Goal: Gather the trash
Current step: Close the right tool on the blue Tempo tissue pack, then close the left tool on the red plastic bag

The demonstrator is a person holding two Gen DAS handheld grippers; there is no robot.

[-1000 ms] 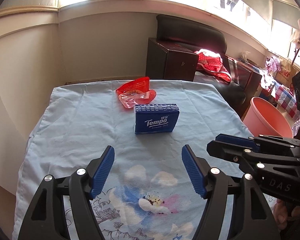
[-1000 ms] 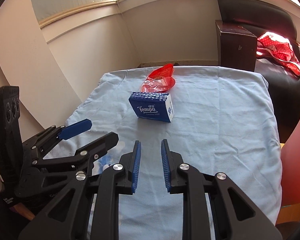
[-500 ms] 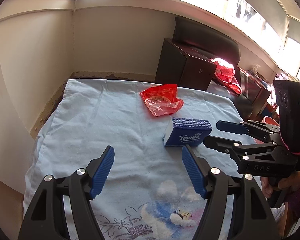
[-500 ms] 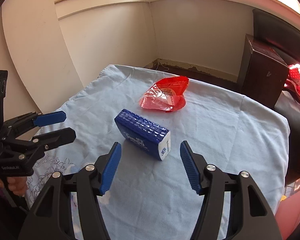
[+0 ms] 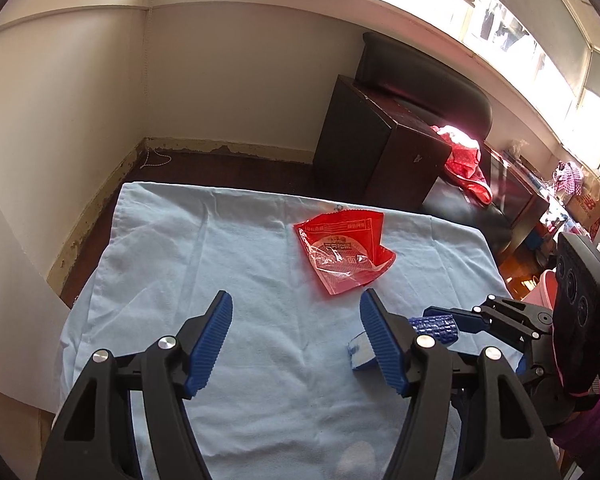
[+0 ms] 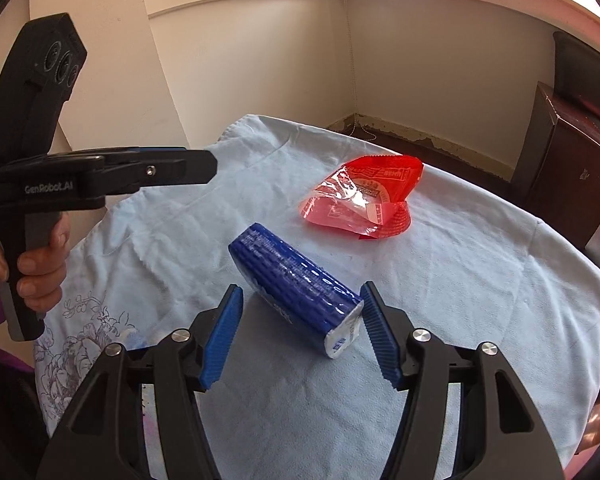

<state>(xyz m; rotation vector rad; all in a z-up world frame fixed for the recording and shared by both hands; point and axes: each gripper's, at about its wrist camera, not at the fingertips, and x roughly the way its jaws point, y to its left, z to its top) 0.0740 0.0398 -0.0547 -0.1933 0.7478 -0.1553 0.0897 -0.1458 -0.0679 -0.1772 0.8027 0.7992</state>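
A blue tissue pack lies on the light blue cloth, with a crumpled red plastic wrapper just beyond it. My right gripper straddles the near end of the pack and its jaws are closing. The right pad sits at the pack's white end, while the left pad stands clear of it. My left gripper hovers short of the red wrapper. Its jaws are wide but closing slightly, with nothing between them. Its right finger hides most of the pack.
A dark wooden cabinet and a black sofa with a red cloth stand beyond the table's far right. A pink bucket sits right of the table. A hand holds the left gripper's handle.
Both grippers moved forward over the table. The right one opened from nearly shut and now has the pack's end between its fingers. The left one shifted left of the pack, facing the wrapper.
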